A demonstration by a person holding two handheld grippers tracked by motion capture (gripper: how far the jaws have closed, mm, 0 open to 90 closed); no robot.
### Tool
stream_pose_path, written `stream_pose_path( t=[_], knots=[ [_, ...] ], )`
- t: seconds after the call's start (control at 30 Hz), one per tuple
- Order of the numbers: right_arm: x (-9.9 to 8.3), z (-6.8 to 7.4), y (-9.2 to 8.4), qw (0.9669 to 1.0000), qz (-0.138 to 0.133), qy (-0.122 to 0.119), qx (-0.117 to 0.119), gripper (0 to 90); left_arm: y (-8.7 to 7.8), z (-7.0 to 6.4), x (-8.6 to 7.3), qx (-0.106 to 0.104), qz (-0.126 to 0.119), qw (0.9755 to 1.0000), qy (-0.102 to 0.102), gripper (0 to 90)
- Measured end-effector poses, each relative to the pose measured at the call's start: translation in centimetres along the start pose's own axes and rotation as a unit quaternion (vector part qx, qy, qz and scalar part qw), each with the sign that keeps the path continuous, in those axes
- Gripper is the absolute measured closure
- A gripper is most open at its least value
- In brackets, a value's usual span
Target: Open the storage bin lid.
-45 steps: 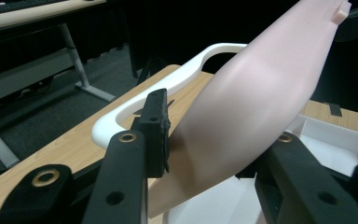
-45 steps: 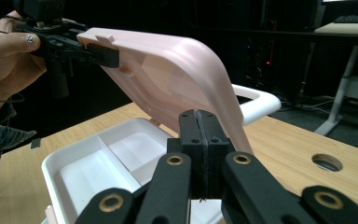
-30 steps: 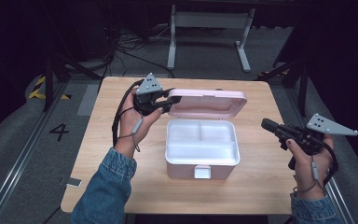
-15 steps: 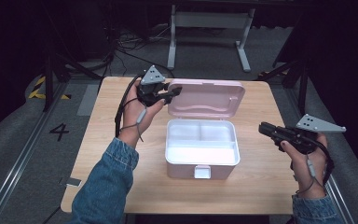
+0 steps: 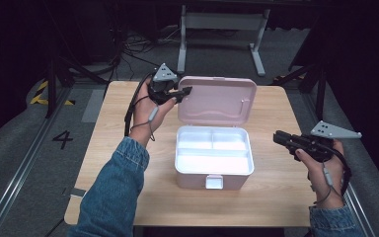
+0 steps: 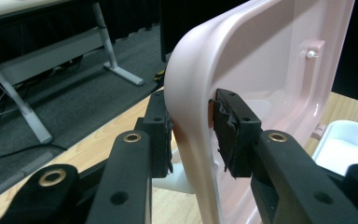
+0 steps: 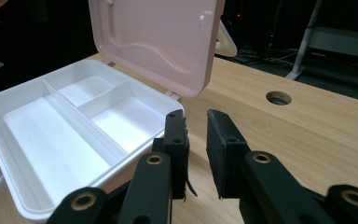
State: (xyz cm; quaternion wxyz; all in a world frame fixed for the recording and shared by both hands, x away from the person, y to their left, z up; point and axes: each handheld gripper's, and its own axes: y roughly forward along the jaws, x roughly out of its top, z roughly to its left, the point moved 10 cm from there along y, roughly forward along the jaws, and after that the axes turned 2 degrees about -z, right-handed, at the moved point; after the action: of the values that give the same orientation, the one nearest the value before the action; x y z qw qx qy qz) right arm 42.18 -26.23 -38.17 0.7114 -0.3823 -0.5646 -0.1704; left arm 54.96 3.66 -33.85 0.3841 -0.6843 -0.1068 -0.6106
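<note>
Standing open near the middle of the wooden worktop (image 5: 108, 148), the pink box (image 5: 212, 175) has its lid (image 5: 219, 98) raised upright behind the white tray (image 5: 212, 150), which is split into one long compartment in front and two smaller ones behind. The left tool (image 5: 186, 92) is clenched on the lid's upper left corner: in the left gripper view one pad sits against the lid's outer face and the other against its inner face, with the pink rim (image 6: 186, 116) pinched between them. The person's left hand (image 5: 148, 111) reaches in from a denim sleeve (image 5: 111, 192). The right tool (image 5: 279, 138) hangs released near the worktop's right edge, well apart from the box; its jaws have just been opening, and the right gripper view shows a narrow gap with nothing between them, pointed towards the tray's right rear corner (image 7: 175, 109). A round hole (image 7: 278, 98) marks the worktop beyond
</note>
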Motion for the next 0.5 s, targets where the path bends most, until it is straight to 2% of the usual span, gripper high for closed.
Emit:
stream_pose_path(
  t=[0.1,0.17,0.27,0.4,0.5],
  knots=[
    [-0.2,0.0,0.1,1.0,0.007,0.003,0.005,75.2,0.3,0.3,-0.1,0.0,0.004,1.0,-0.004,67.6],
    [-0.8,-0.1,0.3,0.9996,0.027,0.004,0.008,73.9,0.6,0.6,-0.2,0.003,0.005,1.0,-0.004,67.1],
    [-1.4,-0.3,0.7,0.9991,0.043,0.001,0.006,71.2,1.0,0.9,-0.5,0.003,0.007,0.9999,-0.015,66.5],
    [-1.6,-0.6,1.0,0.9988,0.048,-0.01,0.001,65.1,1.6,1.7,-0.9,0.007,0.016,0.9996,-0.021,67.0],
    [-1.8,-0.7,0.9,0.9986,0.051,-0.01,-0.002,63.5,2.2,2.1,-1.2,0.007,0.022,0.9994,-0.024,66.3]
  ],
)
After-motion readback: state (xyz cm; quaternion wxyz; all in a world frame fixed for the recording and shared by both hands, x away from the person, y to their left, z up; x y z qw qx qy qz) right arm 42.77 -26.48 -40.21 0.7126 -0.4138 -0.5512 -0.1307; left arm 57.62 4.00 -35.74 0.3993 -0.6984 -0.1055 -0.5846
